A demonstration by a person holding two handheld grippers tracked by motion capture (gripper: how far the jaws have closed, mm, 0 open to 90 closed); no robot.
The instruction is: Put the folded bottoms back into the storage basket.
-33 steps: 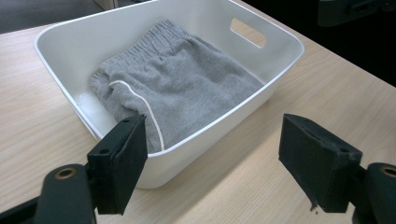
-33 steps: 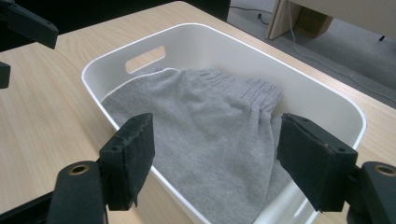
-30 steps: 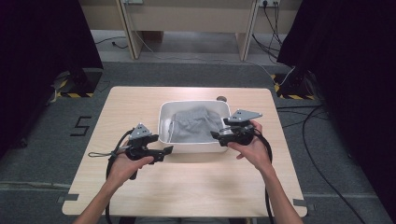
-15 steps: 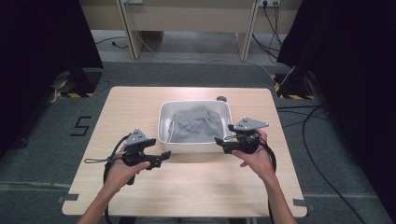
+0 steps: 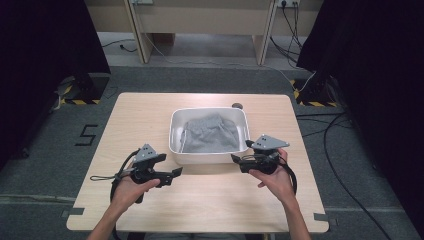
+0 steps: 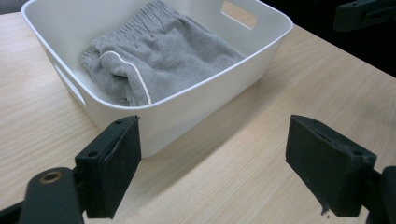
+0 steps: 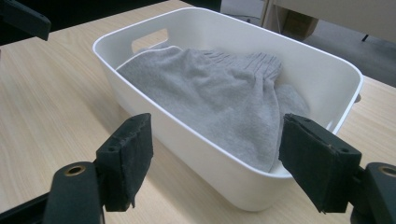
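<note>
Jaws of the left gripper [image 5: 176,172] stand wide apart, holding nothing, just off the near left corner of the white plastic bin [image 5: 175,145]. Between both grippers, the bin holds folded grey sweatpants [image 5: 210,134]. The right gripper [image 5: 235,159] gapes empty beside its near right corner.

White tub [image 5: 209,155] blocks table [image 5: 150,115] centre; surrounding tabletop open.
</note>
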